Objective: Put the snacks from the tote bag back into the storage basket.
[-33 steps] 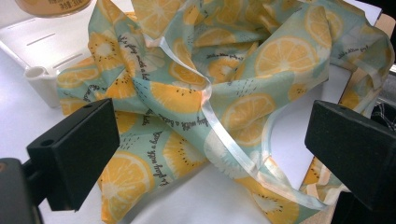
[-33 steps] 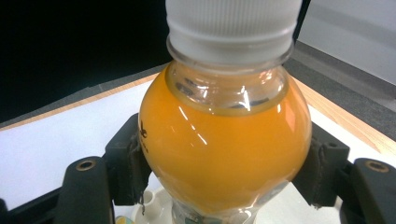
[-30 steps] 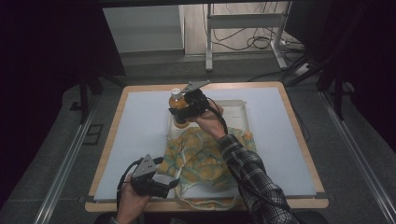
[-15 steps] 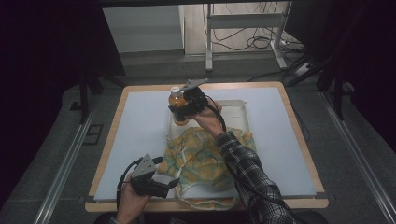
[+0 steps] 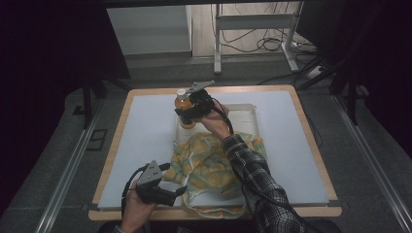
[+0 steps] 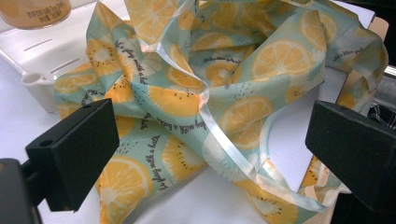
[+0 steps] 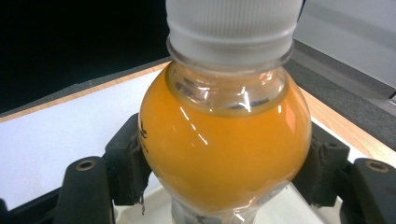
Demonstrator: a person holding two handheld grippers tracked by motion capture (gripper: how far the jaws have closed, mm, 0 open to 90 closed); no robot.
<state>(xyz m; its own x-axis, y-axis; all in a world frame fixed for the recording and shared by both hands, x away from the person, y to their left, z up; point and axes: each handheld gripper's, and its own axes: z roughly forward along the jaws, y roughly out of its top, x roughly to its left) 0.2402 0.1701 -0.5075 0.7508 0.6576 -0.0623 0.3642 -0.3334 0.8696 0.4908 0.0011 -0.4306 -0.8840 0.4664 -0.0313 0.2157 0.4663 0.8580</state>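
An upright bottle of orange drink (image 5: 182, 104) with a white cap sits at the left end of the white tray (image 5: 243, 112). My right gripper (image 5: 187, 113) is shut on it. In the right gripper view the pads press both sides of the bottle's round shoulder (image 7: 224, 140), with my right gripper (image 7: 224, 169) around it. I cannot tell whether the bottle's base touches the tray. A lemon-print cloth (image 5: 214, 165) lies crumpled between the tray and the table's front edge. My left gripper (image 5: 178, 191) rests open at the cloth's front left. In its own view my left gripper (image 6: 212, 154) has the cloth (image 6: 187, 93) lying loose between its jaws.
The tray's corner (image 6: 39, 81) and the bottle's base (image 6: 35, 11) show beyond the cloth in the left gripper view. A white mat (image 5: 145, 141) covers the wood-edged table. Metal stands and cables (image 5: 252, 43) sit on the floor behind the table.
The right gripper and the bottle have crept slightly to the left. The left gripper and the cloth have stayed put.
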